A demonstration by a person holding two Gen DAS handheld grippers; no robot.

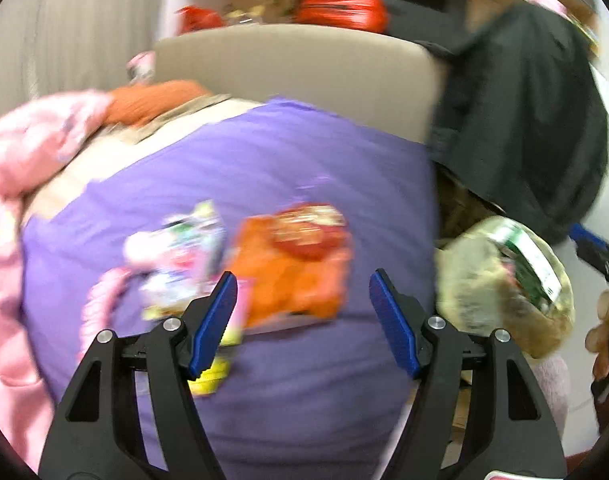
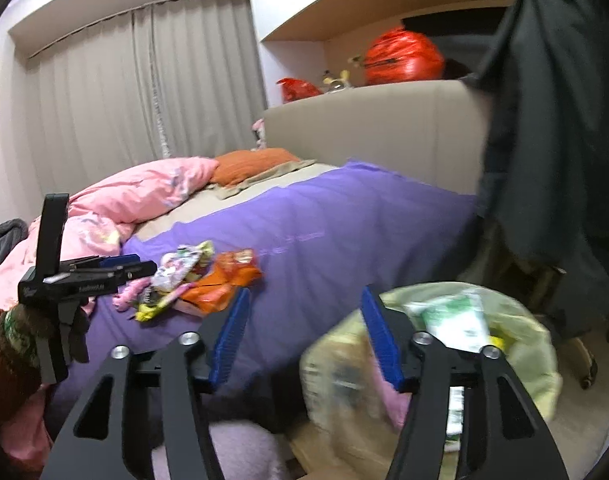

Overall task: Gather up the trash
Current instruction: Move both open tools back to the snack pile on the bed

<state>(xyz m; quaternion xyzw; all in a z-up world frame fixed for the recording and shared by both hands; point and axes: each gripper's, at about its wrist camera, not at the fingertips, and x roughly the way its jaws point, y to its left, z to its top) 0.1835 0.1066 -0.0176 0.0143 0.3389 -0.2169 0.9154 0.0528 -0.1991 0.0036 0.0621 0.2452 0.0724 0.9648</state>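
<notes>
Left wrist view: heavily blurred. Left gripper (image 1: 303,294) seen spread wide, empty, above purple bedcover (image 1: 264,168). Orange wrapper (image 1: 296,268) and pale printed wrappers (image 1: 176,264) noted at 11 o'clock of fingers, print unreadable. Trash bag (image 1: 504,280) at 3 o'clock, partly cut off. Right wrist view: right gripper (image 2: 304,312) likewise wide, empty; bag (image 2: 516,332) at 4 o'clock, contents indistinct.

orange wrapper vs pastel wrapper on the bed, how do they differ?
The orange wrapper is mostly one colour with a red patch; the pastel wrapper is a pink, white and green mix. The orange one lies nearer the trash bag, the pastel one nearer the pink duvet. Both are crumpled, on the purple sheet, ungripped.
</notes>
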